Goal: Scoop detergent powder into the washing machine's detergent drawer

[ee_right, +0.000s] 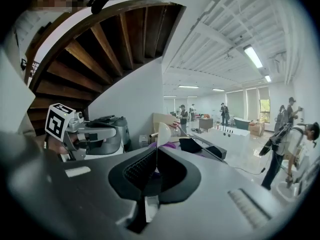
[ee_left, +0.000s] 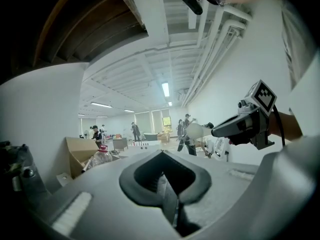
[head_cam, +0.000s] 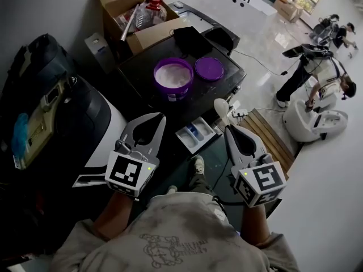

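Note:
A purple tub of white detergent powder stands open on the dark washing machine top, its purple lid lying beside it. The white detergent drawer is pulled out below the machine's front edge. My right gripper is shut on the handle of a white spoon, whose bowl points up, level with the drawer and to its right. My left gripper hangs shut and empty just left of the drawer. In the left gripper view the jaws are closed and the right gripper shows with the spoon.
A cardboard box with a bottle and a black object sit at the back of the machine. A dark appliance stands at the left, a wooden pallet at the right. People work further off.

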